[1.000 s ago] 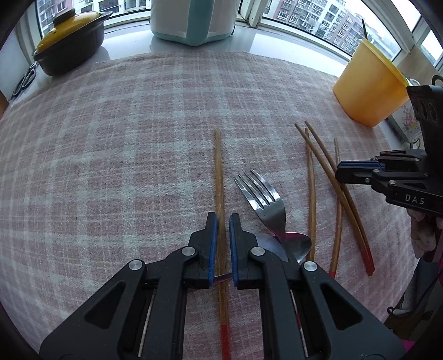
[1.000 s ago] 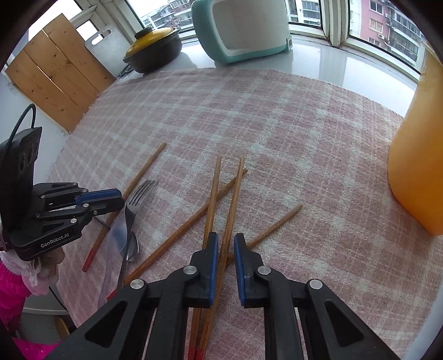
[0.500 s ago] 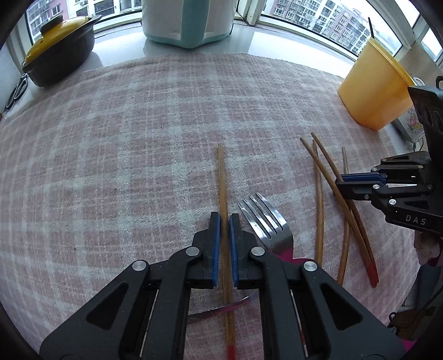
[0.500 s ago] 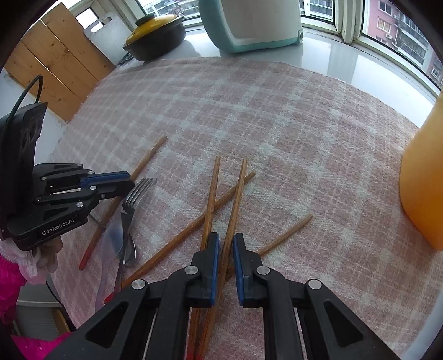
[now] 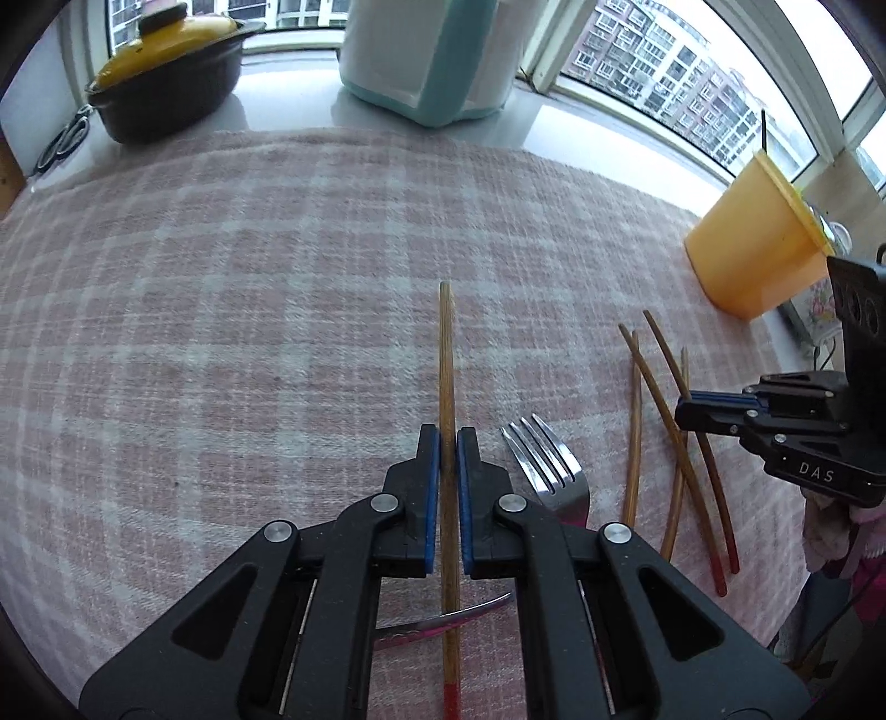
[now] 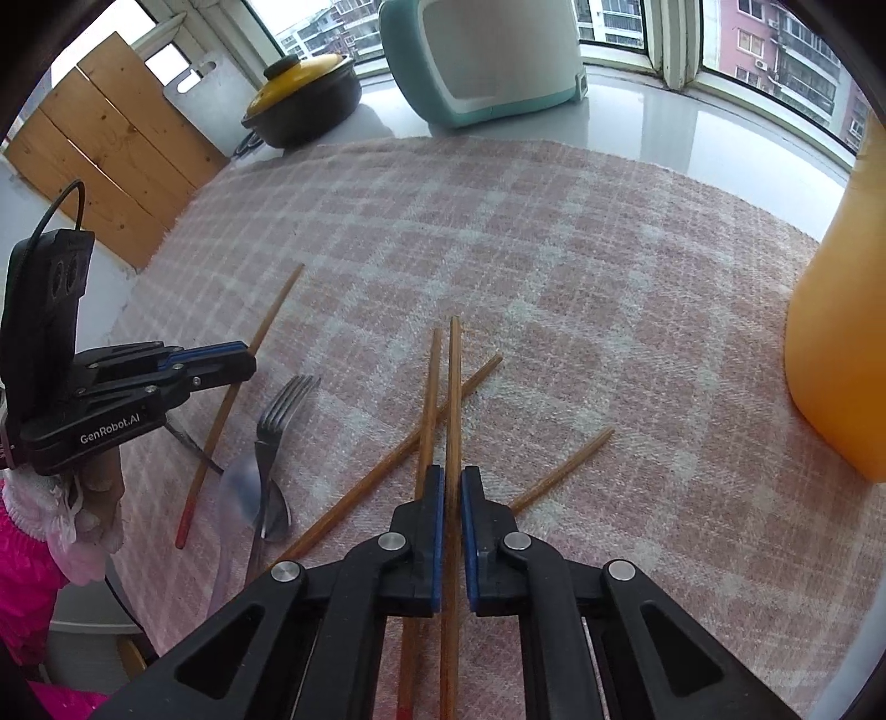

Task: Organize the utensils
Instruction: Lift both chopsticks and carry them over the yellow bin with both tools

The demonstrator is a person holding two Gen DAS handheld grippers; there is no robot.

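The left tongs [image 5: 448,437] are pinched on a single wooden chopstick [image 5: 446,354], which runs straight toward twelve o'clock from between the blue pads, its red end showing below the jaws at six o'clock. In the right wrist view this stick's red end hangs above the checked cloth [image 5: 221,332] that covers the counter. A curved metal handle [image 5: 443,620] crosses under the stick at five o'clock. Just to the right, at about four o'clock of the pads, lies a fork [image 5: 548,465] with its tines pointing up the picture. In the right wrist view a spoon [image 6: 271,498] lies against the fork's handle.

Further right, at three o'clock, a loose bunch of chopsticks [image 5: 673,421] rests crossed on the cloth. The right tongs [image 6: 453,476] are pressed together on one stick of that bunch [image 6: 454,399], which points toward twelve o'clock; a second stick [image 6: 429,399] lies just beside it on the left, and two others cross beneath at an angle.

An orange tub [image 5: 753,249] stands at two o'clock, well apart from the utensils. At the far edge, a black pot with a yellow lid [image 5: 166,77] sits at eleven o'clock and a white and teal appliance [image 5: 426,50] at twelve.
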